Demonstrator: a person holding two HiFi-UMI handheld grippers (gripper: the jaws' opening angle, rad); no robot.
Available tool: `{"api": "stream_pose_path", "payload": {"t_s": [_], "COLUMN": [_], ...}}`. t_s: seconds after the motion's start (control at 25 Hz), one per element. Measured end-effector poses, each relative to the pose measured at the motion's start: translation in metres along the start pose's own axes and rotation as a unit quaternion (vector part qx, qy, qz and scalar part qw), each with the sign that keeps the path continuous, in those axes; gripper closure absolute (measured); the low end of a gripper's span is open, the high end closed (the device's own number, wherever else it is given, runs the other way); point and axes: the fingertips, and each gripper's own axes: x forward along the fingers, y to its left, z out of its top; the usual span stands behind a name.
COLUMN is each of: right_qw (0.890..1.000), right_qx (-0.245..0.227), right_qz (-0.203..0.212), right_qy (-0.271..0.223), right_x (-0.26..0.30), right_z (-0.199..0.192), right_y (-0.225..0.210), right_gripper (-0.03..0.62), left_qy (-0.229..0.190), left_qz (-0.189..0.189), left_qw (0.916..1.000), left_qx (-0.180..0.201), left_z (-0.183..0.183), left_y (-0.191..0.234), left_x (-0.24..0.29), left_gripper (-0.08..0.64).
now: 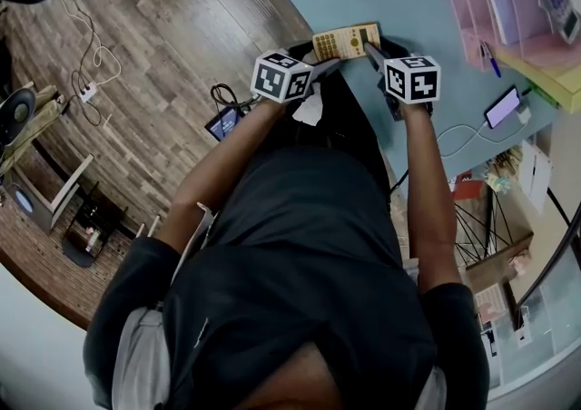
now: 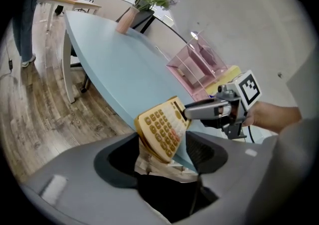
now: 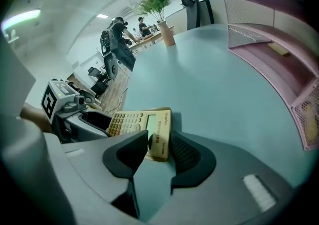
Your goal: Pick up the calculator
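Calculator (image 1: 345,40) — flat, tan, rectangular, keys in rows — pinched in left gripper (image 2: 164,153) and right gripper (image 3: 159,150) jaws.

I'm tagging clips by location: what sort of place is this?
Probably an open-plan office: a long blue table, pink file trays on it, a black office chair at its far end.

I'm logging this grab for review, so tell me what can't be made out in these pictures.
Display of the beige plastic calculator: right gripper view, too small to read.
Its underside: every view, hidden by its own body.
Pale crumpled thing beneath it: left gripper view, partly covered by calculator and left tongs; cannot identify.
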Motion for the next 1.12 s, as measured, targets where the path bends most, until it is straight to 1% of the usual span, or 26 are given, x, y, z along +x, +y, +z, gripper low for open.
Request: {"api": "stream_pose_path", "payload": {"t_s": [0.12, 0.28, 0.36, 0.52, 0.6, 0.68, 0.8, 0.88, 0.96, 1.12], "right_qw": [1.000, 0.999, 0.999, 0.998, 0.997, 0.996, 0.994, 0.993, 0.990, 0.985], "right_qx": [0.004, 0.019, 0.022, 0.014, 0.004, -0.008, -0.019, -0.023, -0.027, -0.038], "right_qz": [0.000, -0.007, -0.006, -0.009, -0.014, -0.018, -0.023, -0.026, -0.030, -0.036], "right_qy": [-0.005, -0.026, -0.038, -0.066, -0.078, -0.087, -0.103, -0.117, -0.134, -0.166], "right_x": [-0.002, -0.010, -0.014, -0.025, -0.032, -0.039, -0.051, -0.061, -0.072, -0.095], "right_z": [-0.002, 0.002, 0.007, 0.021, 0.029, 0.036, 0.045, 0.052, 0.060, 0.076], "right_y": [0.002, 0.007, 0.013, 0.025, 0.029, 0.034, 0.038, 0.040, 0.042, 0.053], "right_gripper": [0.451, 0.452, 0.453, 0.453, 0.453, 0.451, 0.451, 0.451, 0.451, 0.451], "left_qy": [-0.006, -0.013, -0.015, -0.021, -0.031, -0.037, -0.041, -0.049, -0.060, -0.082], "left_qz": [0.008, 0.000, -0.002, 0.006, 0.018, 0.025, 0.024, 0.020, 0.012, -0.002], "left_qw": [0.9997, 0.9988, 0.9982, 0.9955, 0.9929, 0.9896, 0.9823, 0.9752, 0.9664, 0.9443], "left_qx": [0.024, 0.048, 0.058, 0.092, 0.113, 0.137, 0.181, 0.215, 0.250, 0.319], "left_z": [0.007, 0.017, 0.023, 0.037, 0.043, 0.048, 0.058, 0.068, 0.079, 0.101], "left_y": [-0.001, -0.002, -0.001, -0.001, 0.000, -0.002, -0.010, -0.019, -0.031, -0.053], "left_x": [-0.005, -0.017, -0.024, -0.037, -0.043, -0.050, -0.057, -0.064, -0.073, -0.096], "left_gripper": [0.222, 0.282, 0.298, 0.305, 0.344, 0.348, 0.354, 0.363, 0.371, 0.386]}}
